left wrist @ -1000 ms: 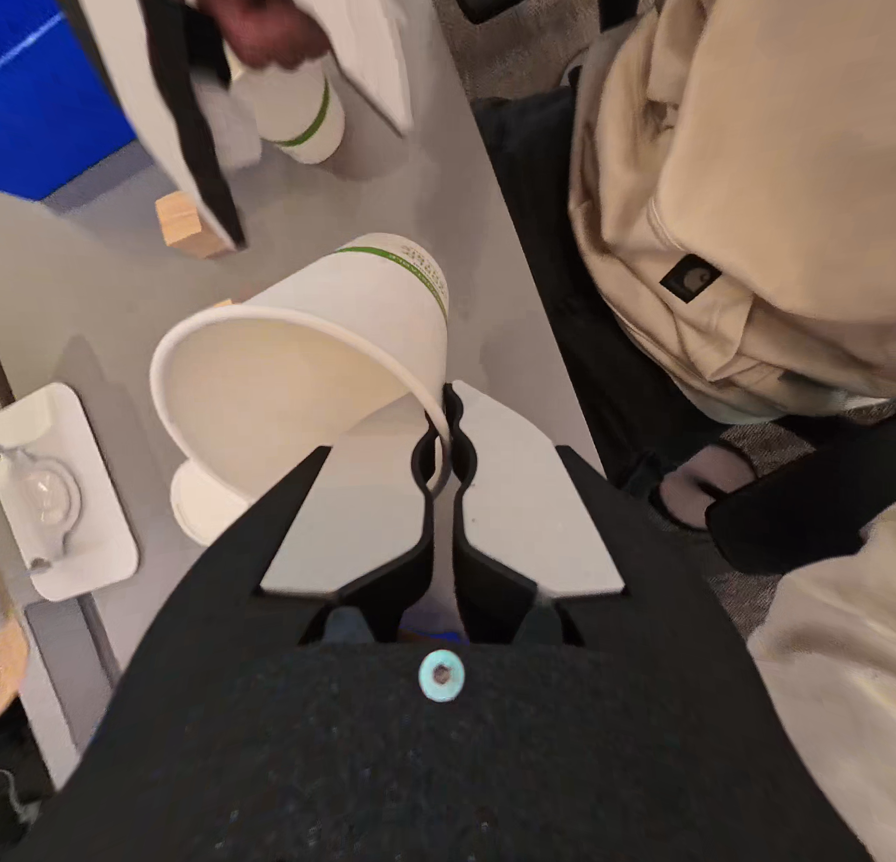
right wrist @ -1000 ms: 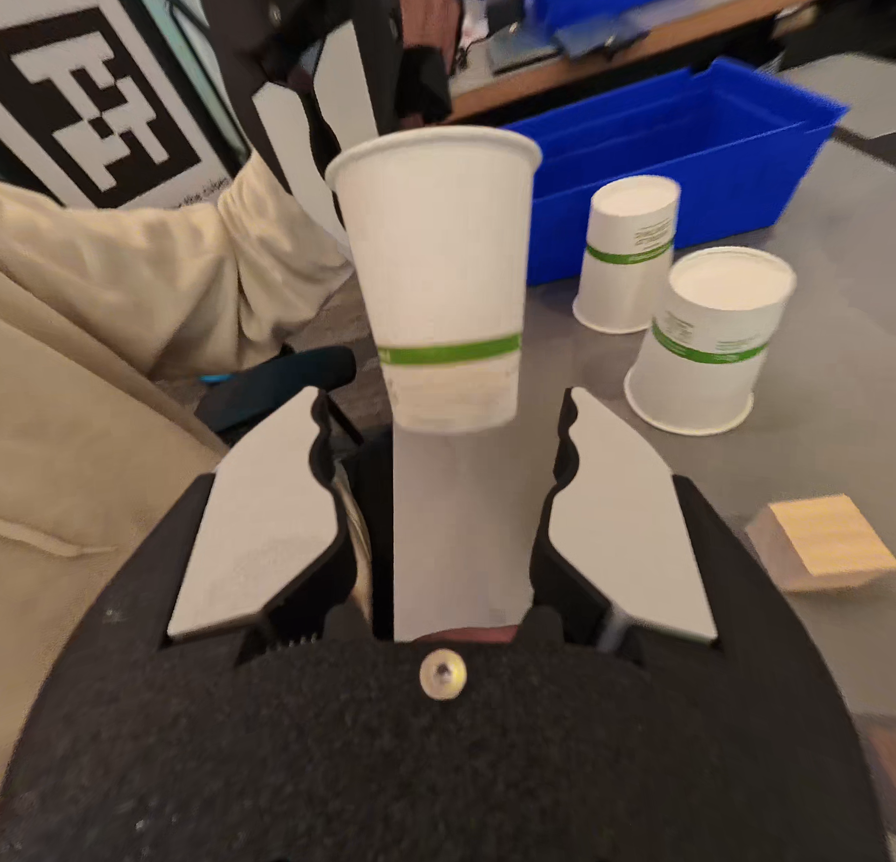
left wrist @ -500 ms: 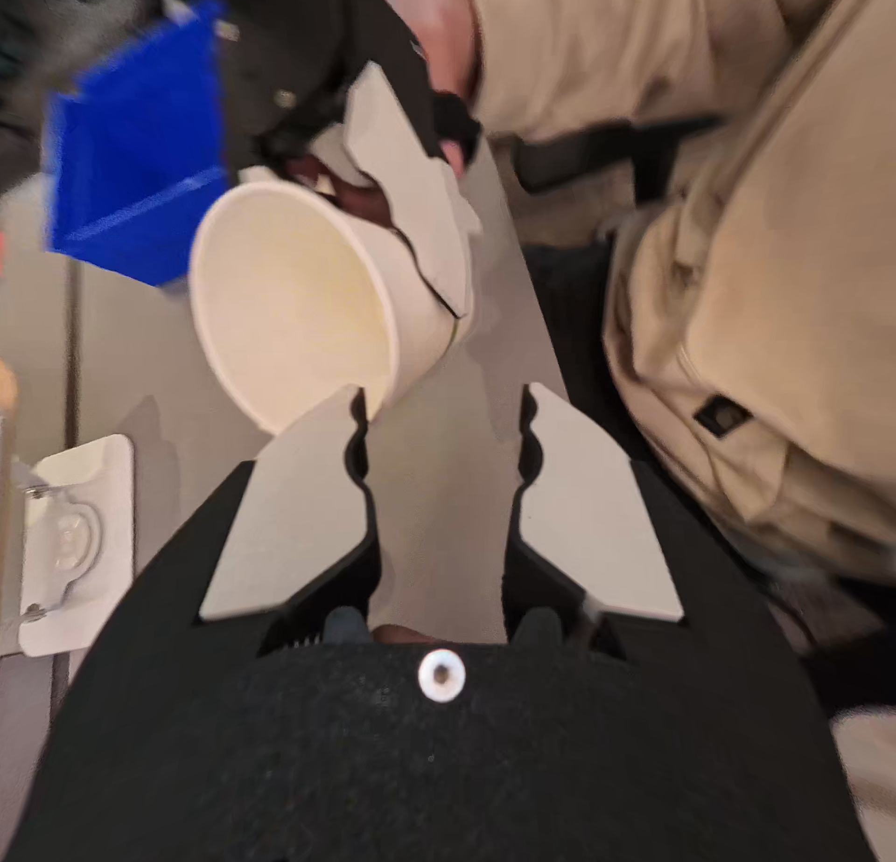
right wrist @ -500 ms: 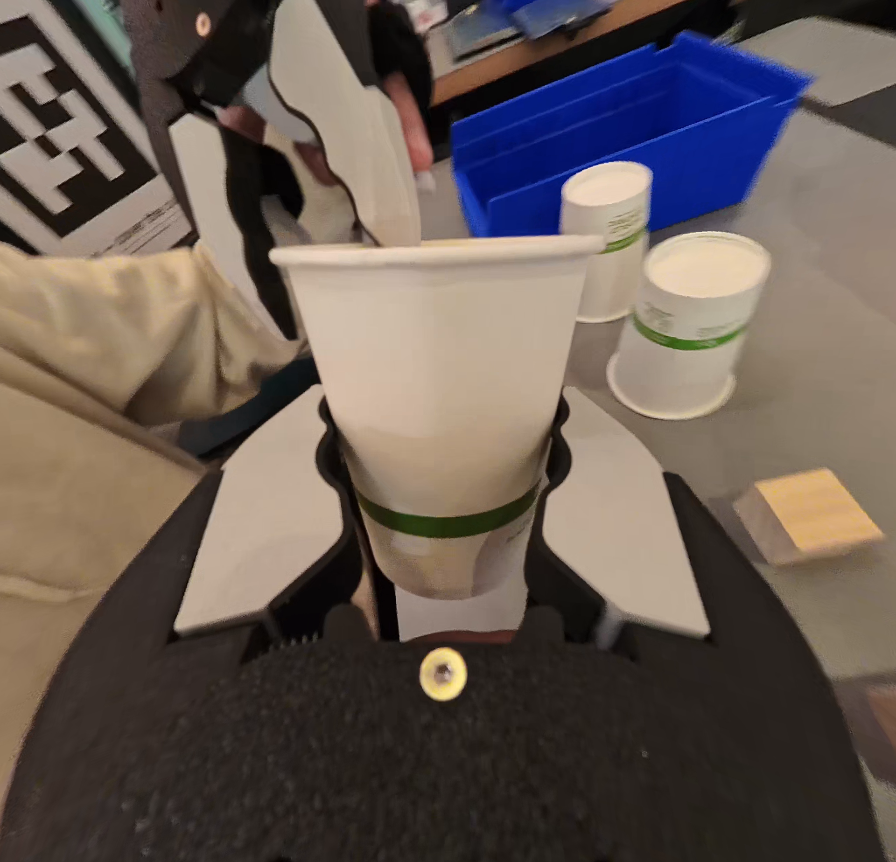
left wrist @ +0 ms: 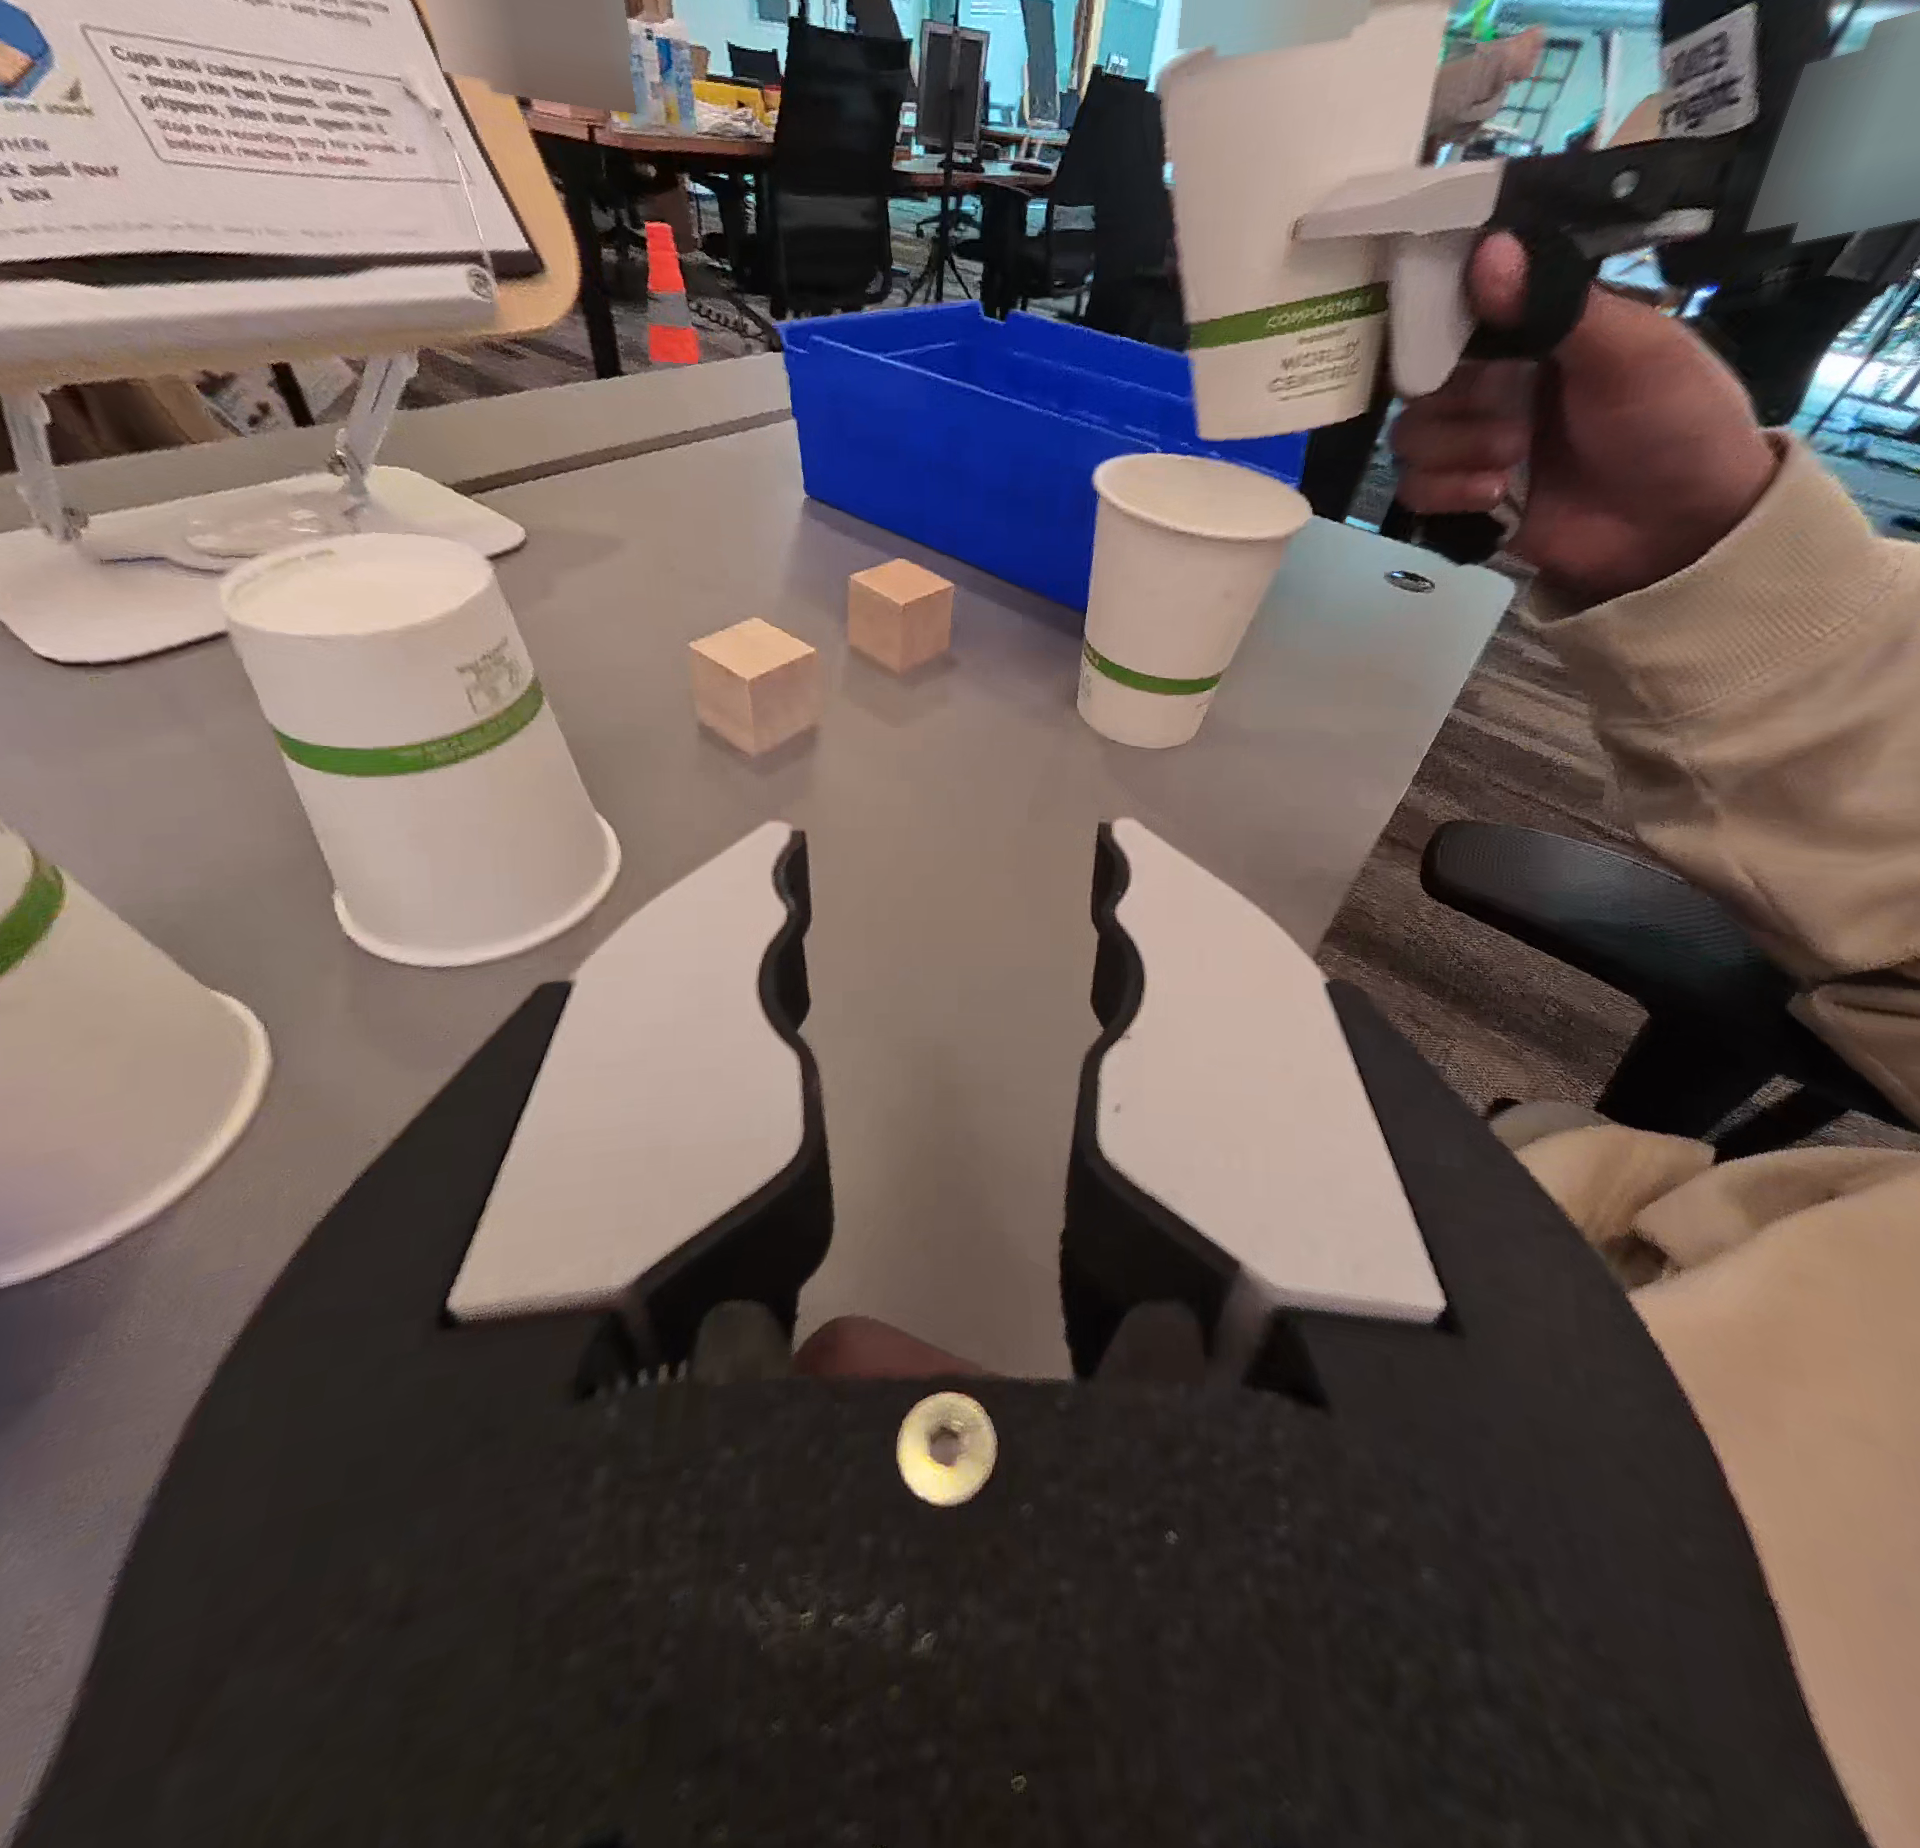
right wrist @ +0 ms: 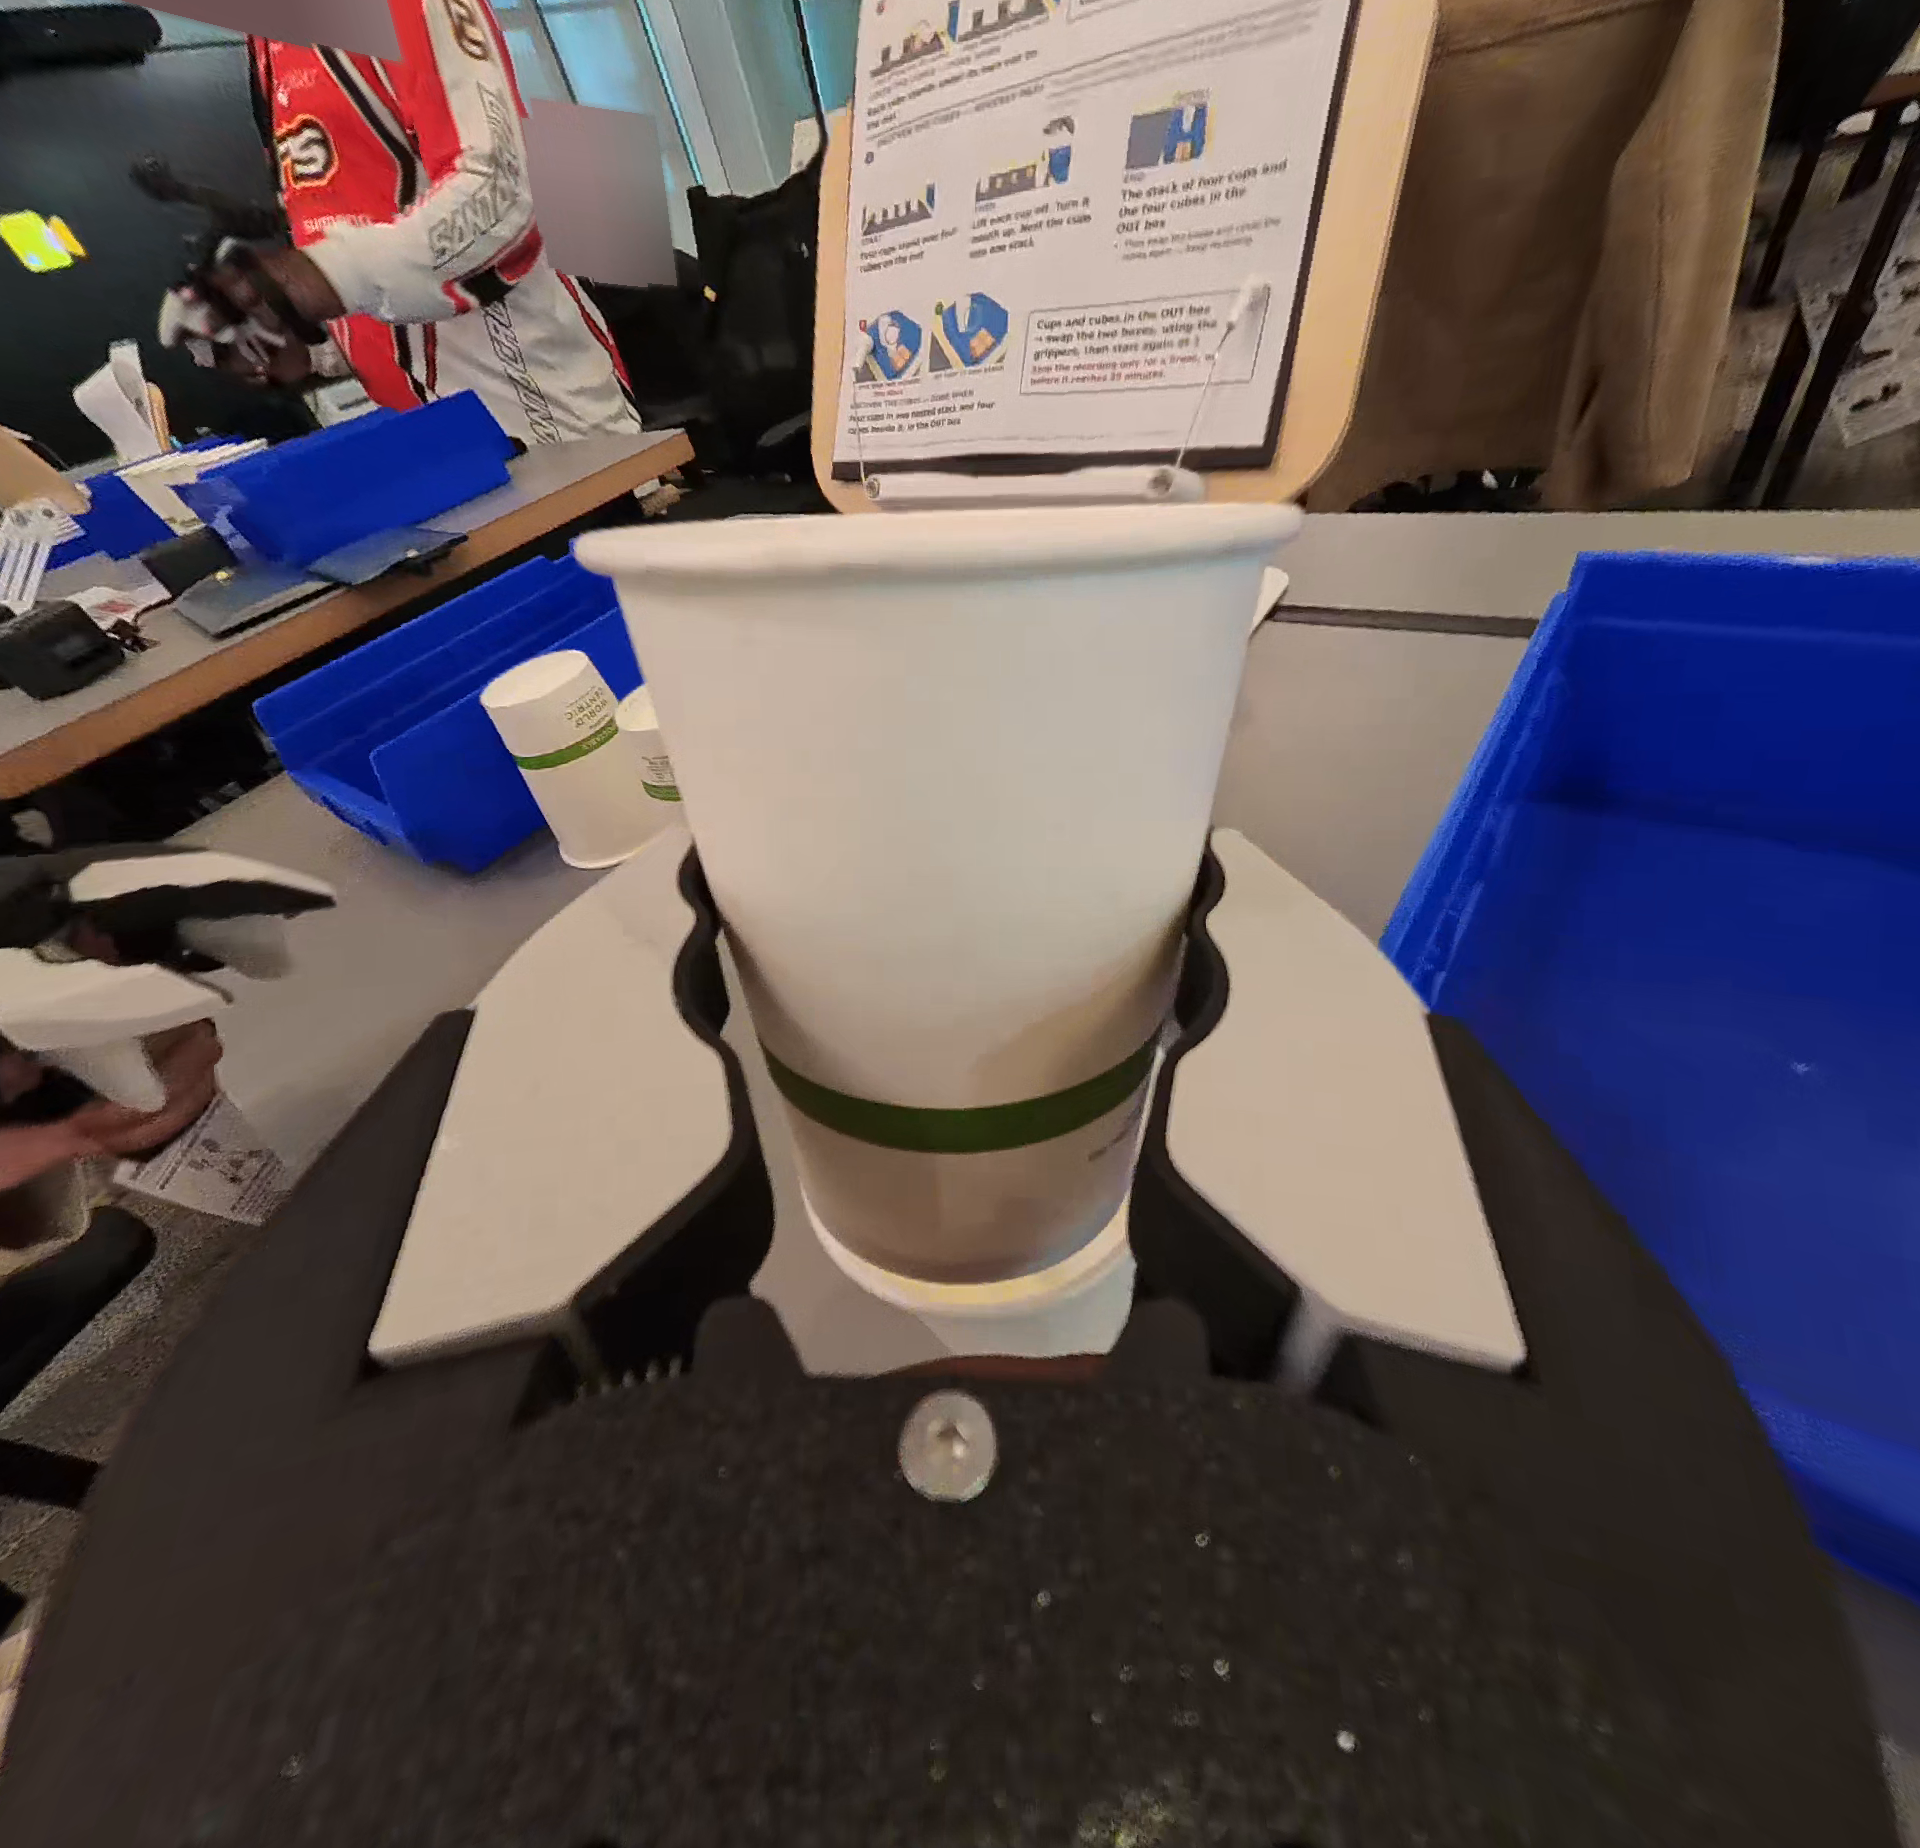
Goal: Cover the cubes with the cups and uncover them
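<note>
My right gripper (right wrist: 945, 863) is shut on an upright white paper cup with a green band (right wrist: 940, 811). In the left wrist view this cup (left wrist: 1273, 136) hangs in the air above the blue bin, held by the right gripper (left wrist: 1340, 229). My left gripper (left wrist: 945, 863) is open and empty, low over the grey table (left wrist: 935, 967). Ahead of it lie two bare wooden cubes (left wrist: 753, 683) (left wrist: 900, 616). An upright cup (left wrist: 1184, 603) stands to their right. An upside-down cup (left wrist: 416, 749) stands to the left, another (left wrist: 94, 1102) at the left edge.
A blue bin (left wrist: 935, 448) sits behind the cubes; it also shows in the right wrist view (right wrist: 1683, 967). A second blue bin (right wrist: 436, 749) and two upside-down cups (right wrist: 566, 749) lie left. An instruction board on a stand (left wrist: 239, 136) is at the back. A person stands in the background.
The cup passed from my left gripper to my right one, which closed on it and lifted it. My left gripper opened and swung round to face the table and cubes.
</note>
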{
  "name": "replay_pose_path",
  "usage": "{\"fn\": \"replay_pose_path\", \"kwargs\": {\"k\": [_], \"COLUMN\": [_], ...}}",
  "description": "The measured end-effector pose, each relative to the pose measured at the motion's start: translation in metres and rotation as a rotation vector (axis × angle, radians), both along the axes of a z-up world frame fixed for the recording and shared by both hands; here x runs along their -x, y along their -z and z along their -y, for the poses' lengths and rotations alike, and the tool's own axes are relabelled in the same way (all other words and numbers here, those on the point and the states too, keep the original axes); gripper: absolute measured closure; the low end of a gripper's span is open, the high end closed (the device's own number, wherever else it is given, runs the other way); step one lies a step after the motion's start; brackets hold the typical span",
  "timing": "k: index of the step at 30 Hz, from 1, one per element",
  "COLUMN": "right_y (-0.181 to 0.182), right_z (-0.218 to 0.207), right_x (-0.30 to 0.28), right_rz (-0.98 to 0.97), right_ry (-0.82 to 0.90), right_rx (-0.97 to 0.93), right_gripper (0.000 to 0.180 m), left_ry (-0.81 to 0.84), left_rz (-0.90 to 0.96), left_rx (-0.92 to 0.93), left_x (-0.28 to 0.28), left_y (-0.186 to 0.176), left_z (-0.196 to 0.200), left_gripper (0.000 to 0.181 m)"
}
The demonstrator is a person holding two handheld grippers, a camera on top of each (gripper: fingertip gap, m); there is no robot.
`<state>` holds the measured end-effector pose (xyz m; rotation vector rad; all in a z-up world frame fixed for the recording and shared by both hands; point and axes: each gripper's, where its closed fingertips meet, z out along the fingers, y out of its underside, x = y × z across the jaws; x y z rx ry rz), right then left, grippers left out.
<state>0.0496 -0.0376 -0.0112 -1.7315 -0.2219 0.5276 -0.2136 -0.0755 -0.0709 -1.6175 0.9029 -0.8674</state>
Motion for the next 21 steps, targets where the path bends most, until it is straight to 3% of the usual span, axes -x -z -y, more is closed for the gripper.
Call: {"fn": "replay_pose_path", "kwargs": {"k": [5, 21], "right_y": [0.034, 0.065], "right_z": [-0.013, -0.014], "right_x": [0.002, 0.014], "right_rz": [0.071, 0.207], "right_ry": [0.032, -0.023], "right_rx": [0.056, 0.143], "right_gripper": [0.093, 0.092], "left_ry": [0.043, 0.076], "left_rz": [-0.036, -0.125], "left_rx": [-0.013, -0.017], "left_x": [-0.01, -0.017], "left_y": [0.006, 0.028], "left_z": [0.012, 0.015], "left_gripper": [0.129, 0.128]}}
